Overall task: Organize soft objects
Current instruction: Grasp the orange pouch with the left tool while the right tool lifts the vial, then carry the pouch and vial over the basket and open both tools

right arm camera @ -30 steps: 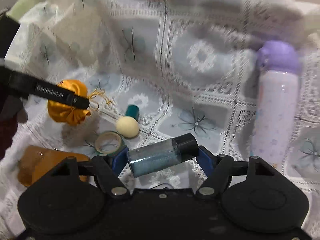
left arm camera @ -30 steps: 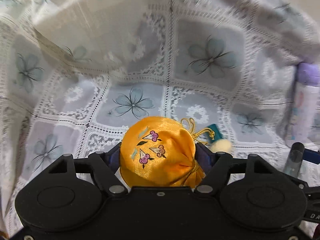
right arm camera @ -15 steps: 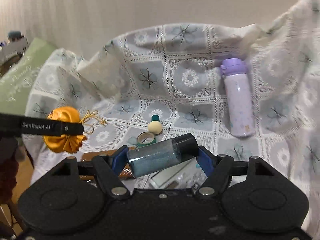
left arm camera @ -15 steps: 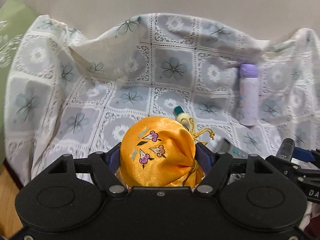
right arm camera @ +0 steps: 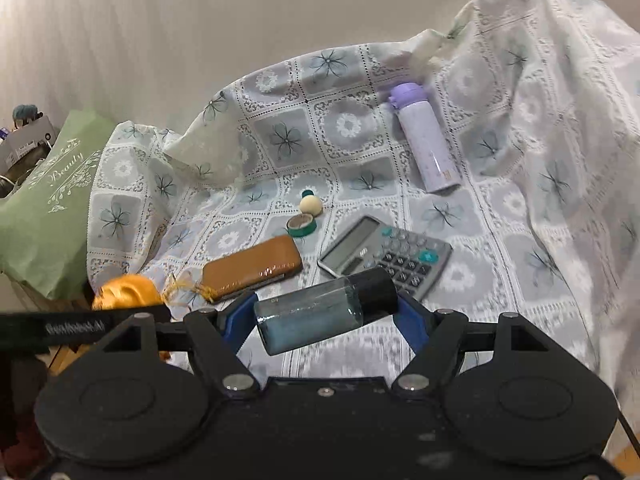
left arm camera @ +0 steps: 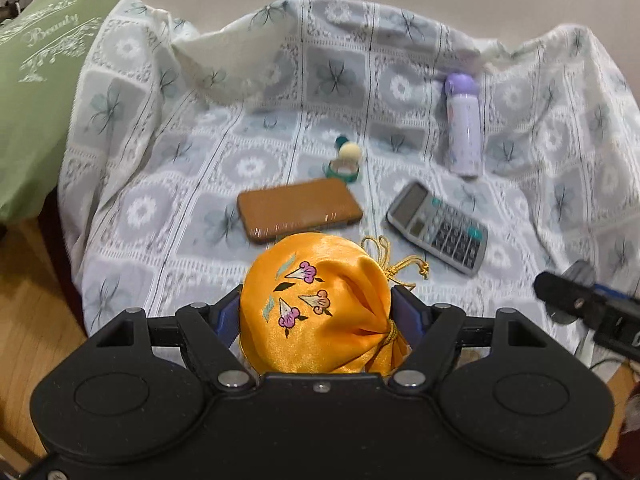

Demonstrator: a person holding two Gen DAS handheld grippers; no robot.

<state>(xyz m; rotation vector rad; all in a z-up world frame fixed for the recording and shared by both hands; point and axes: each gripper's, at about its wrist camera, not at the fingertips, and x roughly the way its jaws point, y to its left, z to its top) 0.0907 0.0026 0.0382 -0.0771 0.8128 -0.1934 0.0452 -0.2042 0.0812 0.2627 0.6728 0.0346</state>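
Left wrist view: orange drawstring pouch [left arm camera: 320,304], embroidered face visible, pinched between left gripper [left arm camera: 316,312] pads, held above the floral cloth [left arm camera: 160,216]'s near edge. Right wrist view: pouch appears far left only as a sliver; clear bottle [right arm camera: 324,310], black cap rightward, clamped crosswise in right gripper [right arm camera: 326,316]. Calculator [right arm camera: 386,256], brown case [right arm camera: 252,266] beyond.

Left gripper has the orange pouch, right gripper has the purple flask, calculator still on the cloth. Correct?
Not quite. The right gripper holds a clear bottle with a black cap; the purple flask lies on the cloth, per the right wrist view. Left gripper with orange pouch and calculator are right.
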